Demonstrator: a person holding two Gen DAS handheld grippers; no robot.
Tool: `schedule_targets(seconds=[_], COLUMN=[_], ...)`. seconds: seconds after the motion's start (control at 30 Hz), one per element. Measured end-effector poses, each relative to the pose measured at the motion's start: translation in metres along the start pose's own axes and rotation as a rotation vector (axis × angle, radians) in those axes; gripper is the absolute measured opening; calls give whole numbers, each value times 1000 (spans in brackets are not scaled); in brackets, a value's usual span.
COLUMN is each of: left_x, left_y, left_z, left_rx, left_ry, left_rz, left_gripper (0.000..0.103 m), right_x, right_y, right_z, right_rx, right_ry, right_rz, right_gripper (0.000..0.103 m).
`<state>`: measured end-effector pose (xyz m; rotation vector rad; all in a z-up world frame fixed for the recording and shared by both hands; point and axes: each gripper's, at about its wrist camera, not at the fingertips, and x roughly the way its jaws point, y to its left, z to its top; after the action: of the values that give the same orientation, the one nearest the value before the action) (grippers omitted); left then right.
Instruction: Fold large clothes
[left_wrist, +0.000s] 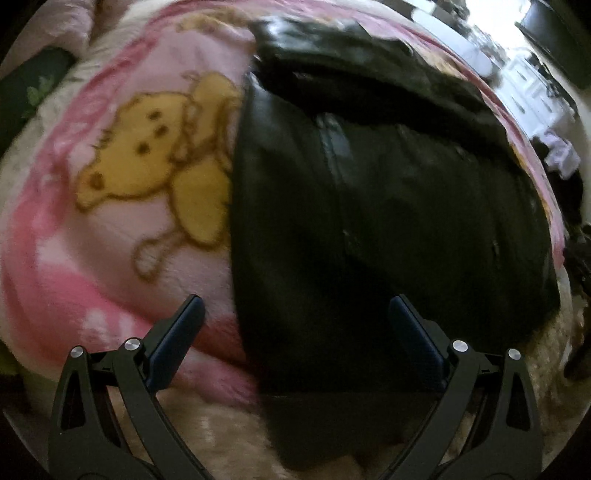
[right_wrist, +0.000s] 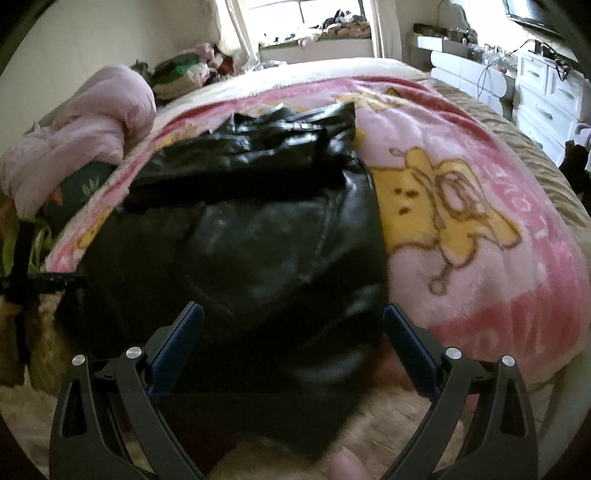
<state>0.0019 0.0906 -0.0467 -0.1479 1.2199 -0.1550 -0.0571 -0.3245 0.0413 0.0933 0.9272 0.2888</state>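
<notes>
Black leather fills most of what I see: the jacket (left_wrist: 388, 206) lies on the pink blanket (left_wrist: 122, 229) on the bed, its near hem hanging over the blanket's edge toward me. Both views are blurred, so seams and pockets are hard to read; I can make out a ridge like a zip or placket in the left wrist view, and a bunched, shiny part at the far end that may be the collar or a folded-over sleeve, I cannot tell which. The near hem runs down between the fingers in both views and its lowest part is lost in shadow. My left gripper (left_wrist: 295, 321) is released, jaws wide apart, holding nothing, with the jacket's left edge between them. My right gripper (right_wrist: 293, 325) is likewise spread wide and empty, over the jacket's lower right part. A yellow bear (left_wrist: 155, 155) printed on the blanket sits just beside the jacket. In the right wrist view a pale pink quilt (right_wrist: 85, 129) is rolled up at the far left of the bed, touching the blanket's edge, with a heap of clothes (right_wrist: 184, 74) behind it near the window (right_wrist: 299, 18). White drawers (right_wrist: 535, 92) stand at the right, well apart from the jacket. A blurred pinkish shape, perhaps a finger (right_wrist: 345, 467), is cut off at the bottom edge.
</notes>
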Motion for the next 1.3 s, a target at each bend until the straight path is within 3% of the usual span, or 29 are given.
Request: schedule_targets(seconds=[0.17,0.33,0.47,0.57,0.6,0.67,0.8,0.93,1.03,1.3], left_x=[8,-1,-5,-9,-12,-17,-35,-58,-71,-89], left_y=[-7,-23,-19,-12,-11,-7,-6,-10,-18,-27], left_z=[-6,-18,-20,-19,-19,-16,-3,13,27,67], left_rx=[46,161,137,109,98,71,58,52,64,42], left_ry=[44,-19,-31,-44,-56,-83,-150,-231,-287,-381], left_rz=[-10,7,-9,-23,-35,-63,-122,-163,-153,-131], left_gripper=[76,57,48,32,24,14,8,7,7,7], right_x=[6,18,29,37,37,28,9,-20,-37,-42], right_y=[-13,-12,-12,-12,-11,-9,-15,-16,-18,-20], right_z=[-11,-23,-25,-26,-26,-24,-14,8,24,78], right_rx=[12,-42,-56,-79,-90,-111,-64,-19,7,92], right_ry=[90,204,246,275,270,211,123,-18,-115,-256], right_rz=[14,13,26,69,63,53,123,213,240,262], right_gripper=[97,97,95,70,50,27,14,11,10,9])
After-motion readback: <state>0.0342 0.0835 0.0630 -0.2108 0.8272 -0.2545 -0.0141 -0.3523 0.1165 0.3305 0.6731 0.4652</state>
